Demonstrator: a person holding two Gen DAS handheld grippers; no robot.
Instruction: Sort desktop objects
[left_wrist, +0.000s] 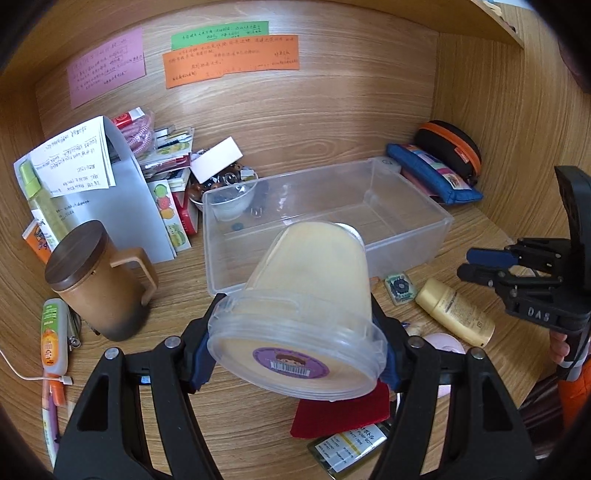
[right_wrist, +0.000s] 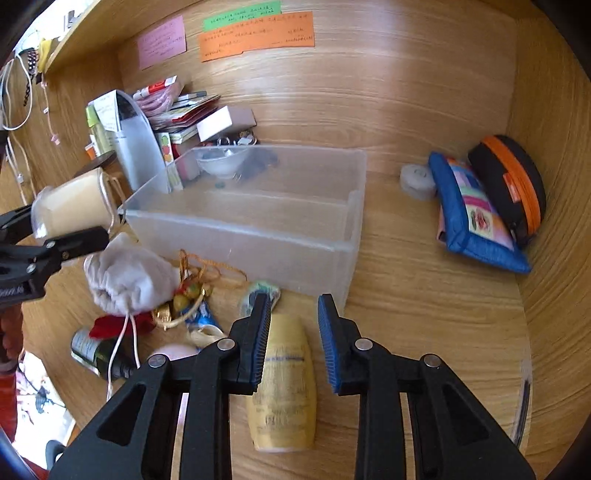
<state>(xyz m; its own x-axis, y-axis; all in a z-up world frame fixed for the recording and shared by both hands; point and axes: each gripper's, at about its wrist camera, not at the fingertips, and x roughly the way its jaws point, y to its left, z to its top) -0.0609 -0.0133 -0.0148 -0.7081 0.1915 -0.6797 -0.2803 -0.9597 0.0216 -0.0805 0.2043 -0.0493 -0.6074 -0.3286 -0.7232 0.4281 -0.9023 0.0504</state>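
Clamping a clear plastic tub of cream-coloured paste (left_wrist: 303, 306), the left gripper (left_wrist: 295, 354) holds it before the translucent rectangular bin (left_wrist: 406, 221) at twelve o'clock, hiding a red cloth (left_wrist: 340, 413); the right gripper (right_wrist: 293, 332) gapes over a gold bottle (right_wrist: 284, 387).

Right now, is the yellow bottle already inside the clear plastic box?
No, the yellow bottle lies on the desk in front of the clear plastic box, under the open jaws of the right gripper.
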